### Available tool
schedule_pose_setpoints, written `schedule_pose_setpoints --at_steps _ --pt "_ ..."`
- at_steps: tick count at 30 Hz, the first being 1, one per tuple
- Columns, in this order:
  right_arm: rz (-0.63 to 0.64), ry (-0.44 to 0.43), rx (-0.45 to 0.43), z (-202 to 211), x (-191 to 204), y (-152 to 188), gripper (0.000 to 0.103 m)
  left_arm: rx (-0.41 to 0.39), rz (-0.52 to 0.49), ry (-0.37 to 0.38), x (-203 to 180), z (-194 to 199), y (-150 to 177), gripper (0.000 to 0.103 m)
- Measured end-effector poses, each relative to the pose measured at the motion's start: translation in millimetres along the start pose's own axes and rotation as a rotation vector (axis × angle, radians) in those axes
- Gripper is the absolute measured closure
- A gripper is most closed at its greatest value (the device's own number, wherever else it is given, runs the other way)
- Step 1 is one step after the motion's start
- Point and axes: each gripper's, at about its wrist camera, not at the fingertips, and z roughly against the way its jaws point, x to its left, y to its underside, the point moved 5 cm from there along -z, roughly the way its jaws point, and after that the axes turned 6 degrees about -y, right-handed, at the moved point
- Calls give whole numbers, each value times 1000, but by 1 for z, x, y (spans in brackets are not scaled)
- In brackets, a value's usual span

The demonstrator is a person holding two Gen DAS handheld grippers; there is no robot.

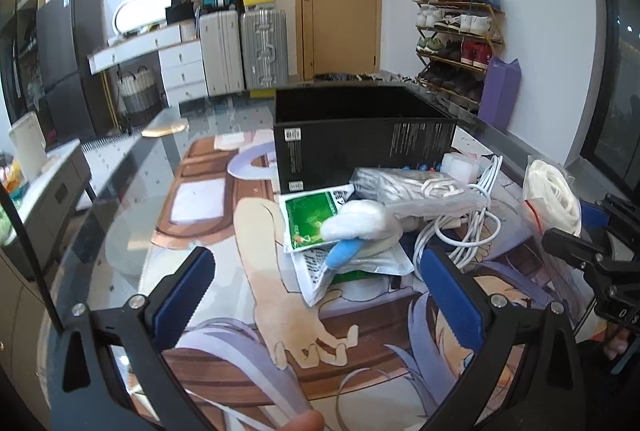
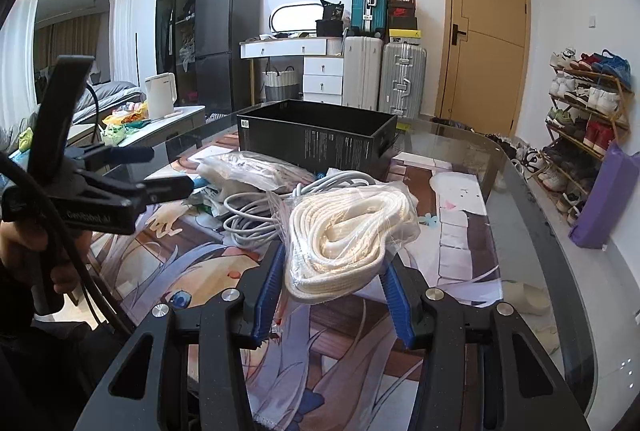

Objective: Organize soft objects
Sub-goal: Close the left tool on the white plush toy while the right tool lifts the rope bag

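Two grippers at work: right gripper (image 2: 332, 287) pinches the clear plastic bag of coiled white rope (image 2: 344, 231) by its near end, raised off the printed desk mat (image 2: 468, 243), prob. so it can go into the open black cardboard box (image 2: 320, 139) at the far side. Left gripper (image 1: 316, 295) hangs spread w/ nothing between its pads, near the leftover pile — white-and-blue plush toy (image 1: 356, 227), white cable bundle (image 1: 460, 227) — likely lined up for the next pick.

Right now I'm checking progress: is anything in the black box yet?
Cannot tell: both wrist views show the black box open-topped, but its floor is hidden.
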Motion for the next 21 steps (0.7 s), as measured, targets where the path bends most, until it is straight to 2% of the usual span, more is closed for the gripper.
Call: schedule_pose_setpoints --at_steps 3,10,17,21 --pt "4 -4 -4 3 1 -1 55 37 13 22 0 -7 -2 0" --pt "14 -17 -3 -1 6 -4 55 54 -34 0 -11 -17 -6 1" --pt "27 -27 -6 -2 10 -7 55 84 -36 21 -16 -27 -9 3" --pt "28 -30 -9 -4 10 -10 55 99 -35 29 -18 -31 -12 12"
